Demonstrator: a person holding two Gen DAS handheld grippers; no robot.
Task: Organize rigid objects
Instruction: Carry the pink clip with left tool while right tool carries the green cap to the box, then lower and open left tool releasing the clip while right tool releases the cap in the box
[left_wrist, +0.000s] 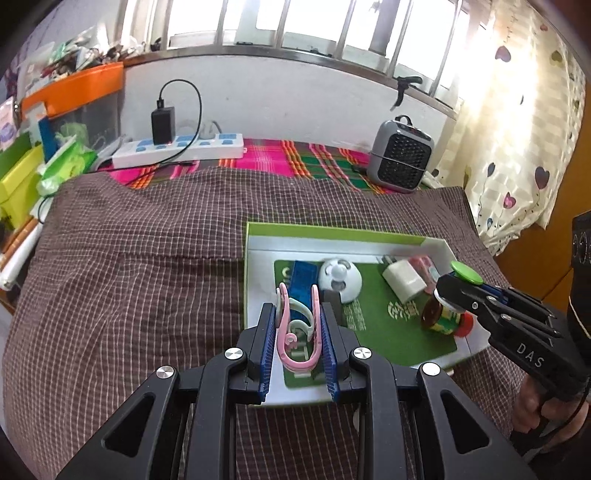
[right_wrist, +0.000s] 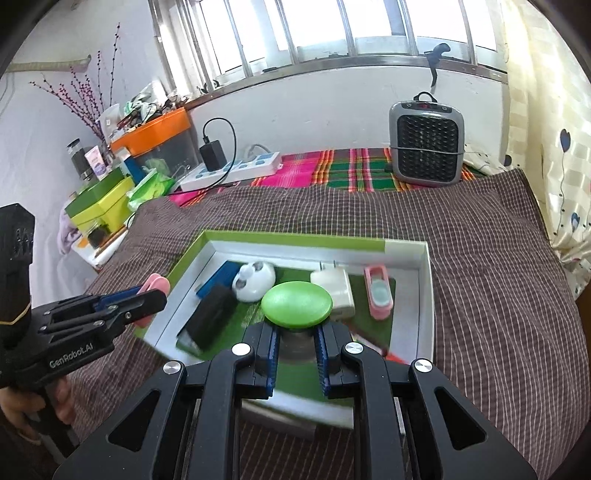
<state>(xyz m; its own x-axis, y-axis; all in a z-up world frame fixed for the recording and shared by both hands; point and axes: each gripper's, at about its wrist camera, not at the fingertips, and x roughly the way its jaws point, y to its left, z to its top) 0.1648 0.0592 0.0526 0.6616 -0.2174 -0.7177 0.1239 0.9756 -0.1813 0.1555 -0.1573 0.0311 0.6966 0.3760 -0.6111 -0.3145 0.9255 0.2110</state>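
both grippers hang over the shallow white box with green edging (left_wrist: 258, 236) that lies on the brown checked bedcover (left_wrist: 129, 258); the left gripper (left_wrist: 298, 332) has its blue pads squeezed tight on a pink and white plastic clip (left_wrist: 295, 332), holding it above the near left part of the box; the right gripper (right_wrist: 295, 345) is pinched shut on the stem of a green round-topped plastic piece (right_wrist: 296, 303), above the near middle; already lying in the box are a white round gadget (left_wrist: 340, 280), a white plug adapter (left_wrist: 402, 282), a blue flat case (left_wrist: 303, 284), a small brown glass jar with a red cap (left_wrist: 445, 319) and a small pink tray (right_wrist: 378, 291); i would say both loads are mid-carry, with placing next; that calls for lowering each onto a bare patch of the green lining, then easing the jaws apart.
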